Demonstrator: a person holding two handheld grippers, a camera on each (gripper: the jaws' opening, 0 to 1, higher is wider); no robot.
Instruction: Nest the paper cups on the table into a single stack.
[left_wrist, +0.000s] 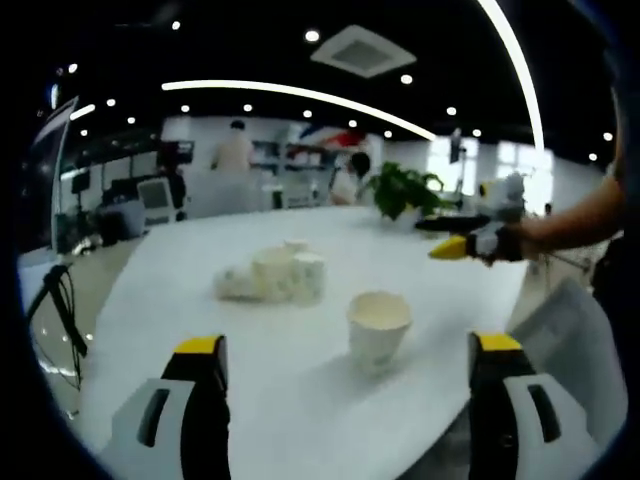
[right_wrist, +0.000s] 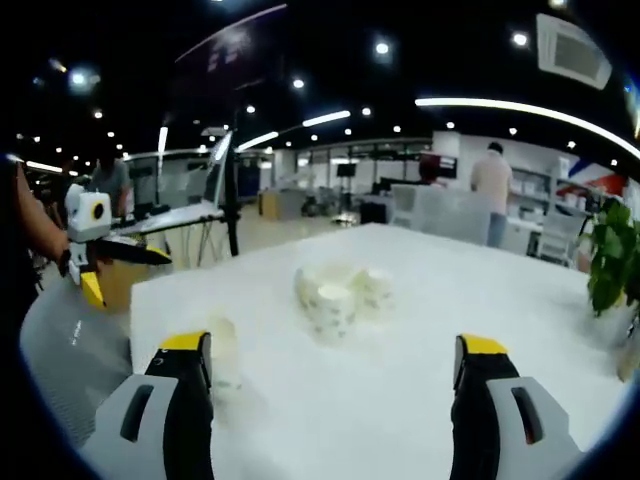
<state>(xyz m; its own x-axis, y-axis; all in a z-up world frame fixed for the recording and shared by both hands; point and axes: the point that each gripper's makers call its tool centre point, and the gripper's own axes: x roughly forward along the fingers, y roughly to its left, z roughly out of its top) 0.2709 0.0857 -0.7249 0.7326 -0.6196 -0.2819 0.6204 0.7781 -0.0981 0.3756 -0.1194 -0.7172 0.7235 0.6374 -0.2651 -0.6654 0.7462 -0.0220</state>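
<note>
Left gripper (left_wrist: 348, 358): jaws spread wide with nothing between them, low over the near edge of the white table (left_wrist: 180, 290)
Cup cluster (left_wrist: 272, 276): several paper cups bunched at mid-table, some upright, at least one seemingly on its side
Single cup (left_wrist: 379, 330): upright, apart from the cluster, nearer the left gripper
Right gripper (right_wrist: 332, 368): jaws released and empty, facing the cluster (right_wrist: 338, 290)
Potted plant (left_wrist: 405, 190): at the table's far edge
</note>
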